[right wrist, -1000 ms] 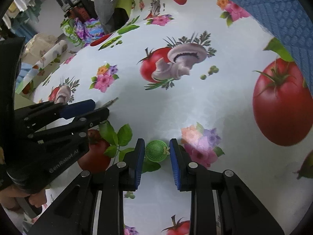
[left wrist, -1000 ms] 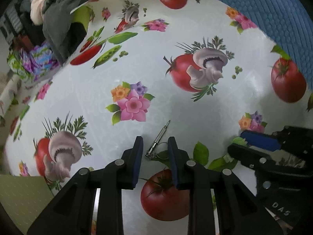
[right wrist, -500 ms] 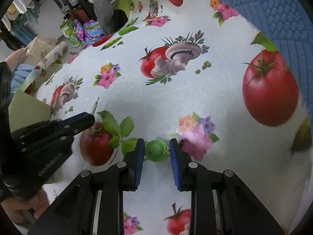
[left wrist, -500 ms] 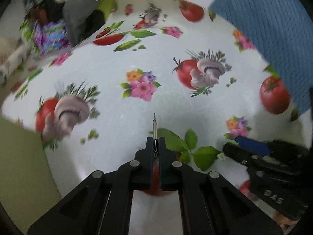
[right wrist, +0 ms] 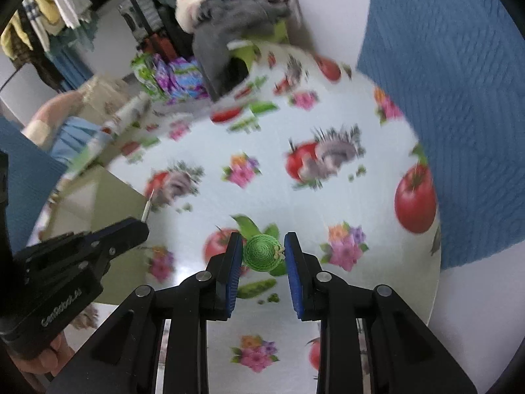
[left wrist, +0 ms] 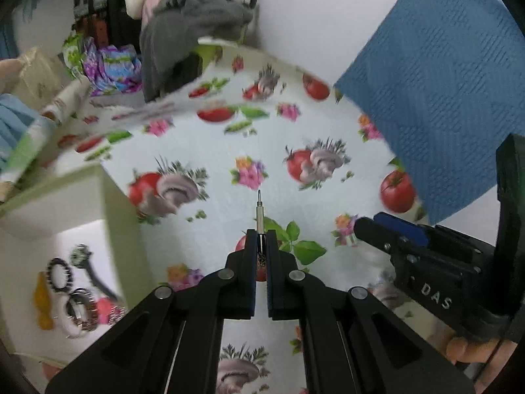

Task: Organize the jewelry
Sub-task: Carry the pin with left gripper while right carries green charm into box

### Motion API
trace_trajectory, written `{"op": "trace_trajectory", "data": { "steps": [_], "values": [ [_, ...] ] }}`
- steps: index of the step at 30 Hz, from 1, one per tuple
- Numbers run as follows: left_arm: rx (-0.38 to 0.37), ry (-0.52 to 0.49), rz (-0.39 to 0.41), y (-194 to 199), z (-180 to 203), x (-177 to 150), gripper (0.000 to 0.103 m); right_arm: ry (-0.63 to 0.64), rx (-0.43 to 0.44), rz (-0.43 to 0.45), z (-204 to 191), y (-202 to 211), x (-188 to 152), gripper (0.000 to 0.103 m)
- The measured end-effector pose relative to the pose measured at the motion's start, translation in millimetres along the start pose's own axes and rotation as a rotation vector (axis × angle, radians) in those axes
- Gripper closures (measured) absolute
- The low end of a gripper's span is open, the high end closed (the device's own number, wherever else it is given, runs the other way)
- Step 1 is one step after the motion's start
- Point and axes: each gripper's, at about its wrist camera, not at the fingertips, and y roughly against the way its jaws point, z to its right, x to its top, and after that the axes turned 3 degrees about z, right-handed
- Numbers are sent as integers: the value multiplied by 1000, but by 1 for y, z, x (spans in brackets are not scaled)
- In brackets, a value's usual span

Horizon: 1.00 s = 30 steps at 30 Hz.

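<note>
The left tool (left wrist: 261, 239) is closed almost completely on a thin metal pin (left wrist: 259, 208), probably a brooch or tie pin, whose shaft sticks out past the tips; something small and dark, perhaps a charm or ring, hangs between the pads lower down. The right tool (right wrist: 264, 252) is partly open around a small green woven hat ornament (right wrist: 262, 252), its pads pressing on both sides of the brim. Both pieces are held above the tomato-printed surface (left wrist: 210, 151), to the right of the pale green box (left wrist: 121, 216).

The pin looks light, stiff and smooth, so it would likely slip or swivel if held at one point; a hold near its thicker lower end, as here, seems the safer place. Its point could snag on cloth or on the other pieces. The green ornament looks light and slightly springy, wound from cord; it should tolerate a squeeze across the brim, though hard pressure might deform it, and its little trim piece on the right side looks delicate.

The pale green box stands open at the left of the surface. Inside it, blurred, lie a dark beaded ring or bracelet (left wrist: 59, 275), a silvery ring (left wrist: 80, 308), something yellow-orange (left wrist: 42, 305), a pink item (left wrist: 104, 310) and a dark piece with a long stem (left wrist: 90, 269). Whether the box has compartments cannot be told.
</note>
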Motion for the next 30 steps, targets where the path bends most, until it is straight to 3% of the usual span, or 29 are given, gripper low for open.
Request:
{"op": "trace_trajectory", "data": {
  "steps": [9, 14, 21, 30],
  "values": [
    [34, 16, 135, 98, -22, 27, 99, 71, 57, 133, -50, 66, 34, 79],
    [64, 39, 178, 129, -47, 27, 99, 135, 114, 178, -93, 85, 47, 79],
    [107, 151, 160, 134, -114, 4, 99, 212, 221, 131, -158, 59, 41, 79],
    [149, 254, 103, 115, -170, -32, 99, 281, 258, 8, -205, 6, 12, 79]
  ]
}}
